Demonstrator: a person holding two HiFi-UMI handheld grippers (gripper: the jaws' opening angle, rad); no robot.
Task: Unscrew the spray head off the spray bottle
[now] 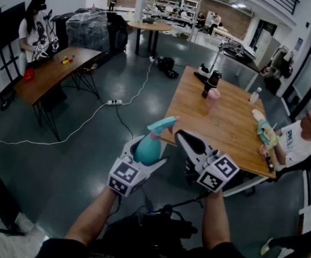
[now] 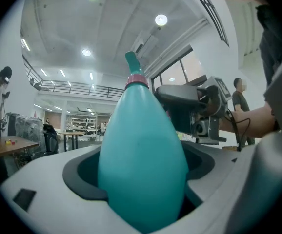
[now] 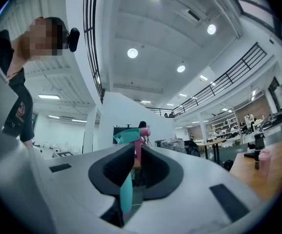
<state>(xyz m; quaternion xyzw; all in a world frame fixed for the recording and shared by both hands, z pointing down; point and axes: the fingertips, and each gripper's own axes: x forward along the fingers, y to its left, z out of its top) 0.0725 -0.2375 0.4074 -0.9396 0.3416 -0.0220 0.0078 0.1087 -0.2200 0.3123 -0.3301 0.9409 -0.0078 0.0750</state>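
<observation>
A teal spray bottle [image 1: 147, 149] is tilted between my grippers, above the floor and in front of the wooden table. My left gripper [image 1: 149, 155] is shut on its body; in the left gripper view the bottle [image 2: 143, 140] fills the jaws, with a pink collar [image 2: 136, 80] and the spray head [image 2: 131, 61] on top. My right gripper [image 1: 178, 135] points at the spray head [image 1: 163, 125] from the right. In the right gripper view its jaws [image 3: 135, 152] leave only a thin slit. The pink neck [image 3: 137, 147] shows in that slit, and the teal head [image 3: 126, 136] above it. Whether the pads press on the neck is unclear.
A wooden table [image 1: 225, 128] stands ahead to the right with a dark bottle [image 1: 211, 83], a pink cup [image 1: 213, 94] and a seated person [image 1: 295, 138] at its far side. A power strip [image 1: 114, 102] and cables lie on the floor. Another table [image 1: 53, 71] is at the left.
</observation>
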